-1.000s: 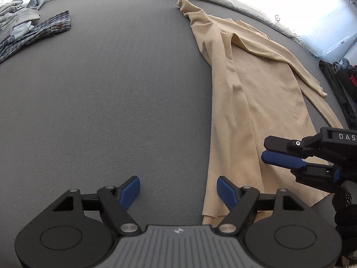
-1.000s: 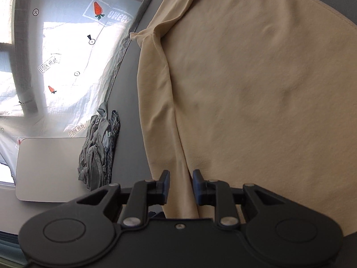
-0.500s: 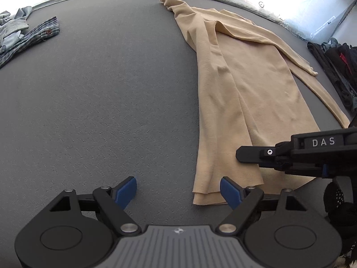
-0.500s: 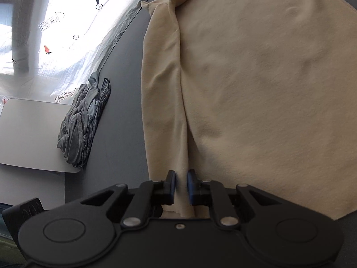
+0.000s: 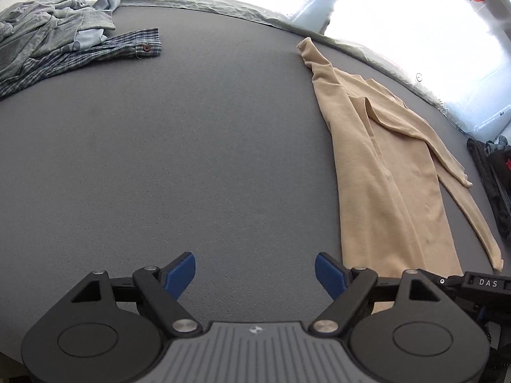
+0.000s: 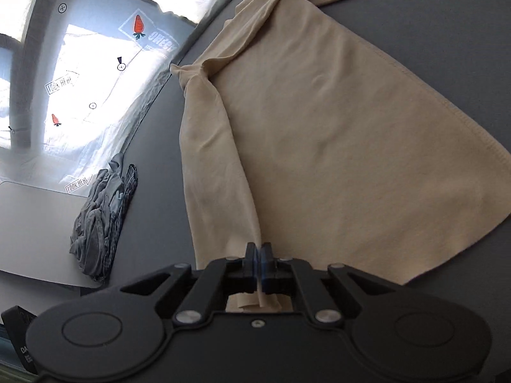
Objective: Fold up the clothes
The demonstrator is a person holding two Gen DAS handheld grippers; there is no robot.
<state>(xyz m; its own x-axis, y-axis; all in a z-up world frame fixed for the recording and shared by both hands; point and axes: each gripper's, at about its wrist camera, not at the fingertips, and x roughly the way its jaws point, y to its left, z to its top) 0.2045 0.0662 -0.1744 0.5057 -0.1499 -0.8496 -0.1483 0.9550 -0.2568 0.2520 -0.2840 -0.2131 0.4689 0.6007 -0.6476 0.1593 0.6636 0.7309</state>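
- Table (image 5: pixel 198 146): wide grey top with a fine pebbled, felt-like grain and a curved far rim. It stretches bare ahead of the left gripper (image 5: pixel 255 271), with open room between the two garments.
- Shirt (image 5: pixel 383 175): long tan knit, thin and soft, lying flat in lengthwise folds ahead and to the right of the left gripper. One sleeve trails off its right side toward the table's edge. In the right wrist view the shirt (image 6: pixel 335 134) fills the space ahead of the right gripper (image 6: pixel 258 257); its stitched hem runs diagonally on the right, and grey table shows beyond it.
- Pile (image 5: pixel 54 44): crumpled grey cloth with a plaid shirt beneath it, a brown button on the cuff, far ahead and left of the left gripper at the table's rim. In the right wrist view the pile (image 6: pixel 102 220) sits to the left of that gripper.
- Left gripper: black arms and blue pads (image 5: pixel 179 273) spread wide, nothing between them, over bare table just left of the shirt's near end.
- Right gripper: clamped tight on a fold at the shirt's near edge; cloth hangs out below the pads.
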